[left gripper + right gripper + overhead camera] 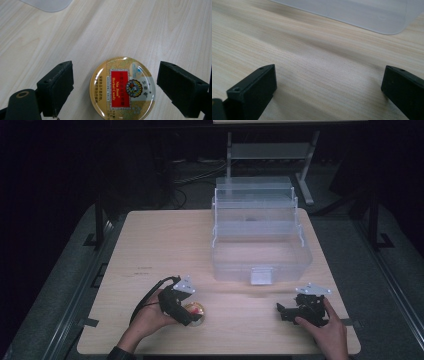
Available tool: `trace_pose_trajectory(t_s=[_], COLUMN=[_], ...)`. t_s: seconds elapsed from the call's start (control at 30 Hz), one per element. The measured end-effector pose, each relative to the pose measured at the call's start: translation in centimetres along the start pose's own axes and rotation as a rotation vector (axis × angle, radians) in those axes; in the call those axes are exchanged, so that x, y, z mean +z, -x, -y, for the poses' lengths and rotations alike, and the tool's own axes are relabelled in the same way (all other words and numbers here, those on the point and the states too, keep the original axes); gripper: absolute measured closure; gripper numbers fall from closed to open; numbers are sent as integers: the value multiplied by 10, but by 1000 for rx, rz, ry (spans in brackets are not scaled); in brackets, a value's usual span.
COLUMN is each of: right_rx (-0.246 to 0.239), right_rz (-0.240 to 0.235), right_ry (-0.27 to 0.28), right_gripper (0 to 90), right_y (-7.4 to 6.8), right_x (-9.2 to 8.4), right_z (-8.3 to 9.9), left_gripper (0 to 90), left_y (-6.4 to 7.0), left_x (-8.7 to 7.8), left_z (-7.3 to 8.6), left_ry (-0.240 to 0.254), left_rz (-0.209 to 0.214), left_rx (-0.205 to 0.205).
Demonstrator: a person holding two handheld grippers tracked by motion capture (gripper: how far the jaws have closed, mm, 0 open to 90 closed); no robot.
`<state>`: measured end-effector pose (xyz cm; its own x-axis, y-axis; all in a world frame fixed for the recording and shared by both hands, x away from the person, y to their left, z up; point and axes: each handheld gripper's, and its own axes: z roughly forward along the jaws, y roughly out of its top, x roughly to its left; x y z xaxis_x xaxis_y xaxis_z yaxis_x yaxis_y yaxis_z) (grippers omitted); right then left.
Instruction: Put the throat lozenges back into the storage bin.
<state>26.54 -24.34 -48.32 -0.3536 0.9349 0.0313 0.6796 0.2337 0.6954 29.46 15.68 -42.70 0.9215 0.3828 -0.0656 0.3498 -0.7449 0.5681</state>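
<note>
A round gold candy tin [123, 88] with a red label lies flat on the wooden table [165, 245]; in the high view the tin [195, 311] is near the front left. My left gripper [120, 90] hovers over it, open, one jaw on each side of the tin with gaps to both. In the high view the left gripper [187, 312] is held by a hand from the bottom left. My right gripper [329, 90] is open over bare wood, nothing between its jaws. The right gripper [281, 311] sits low at the front right, pointing left.
A clear plastic storage box [260, 237] with its lid standing open occupies the table's back right; its frosted base edge [352, 12] lies ahead of the right gripper and a corner [47, 5] shows in the left gripper view. A metal stand [270, 150] is behind the table.
</note>
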Motion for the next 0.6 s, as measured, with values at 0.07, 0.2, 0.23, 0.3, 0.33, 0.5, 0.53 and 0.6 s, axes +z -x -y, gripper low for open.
trace_pose_trajectory(t_s=[0.07,0.2,0.23,0.3,0.33,0.5,0.53,0.6], right_rx=[1,1,1,1,1,0,0,1], right_rz=[0,0,0,0,0,0,1,0], right_ry=[0,-1,-1,0,0,0,-1,-1], right_gripper=[0,0,0,0,0,0,0,0], right_y=[0,0,0,0,0,0,0,0], right_x=[0,0,0,0,0,0,0,0], right_z=[0,0,0,0,0,0,0,0], left_gripper=[132,129,129,128,128,125,123,123], left_y=[1,2,3,4,4,6,6,8], left_x=[2,5,6,7,8,10,10,13], left_z=[-1,-1,-1,-1,-1,-1,-1,0], left_ry=[-9,-24,-38,-39,-42,-62,-73,-74], left_rz=[2,1,1,1,-2,-4,-4,-2], left_rx=[8,18,27,29,25,40,54,52])
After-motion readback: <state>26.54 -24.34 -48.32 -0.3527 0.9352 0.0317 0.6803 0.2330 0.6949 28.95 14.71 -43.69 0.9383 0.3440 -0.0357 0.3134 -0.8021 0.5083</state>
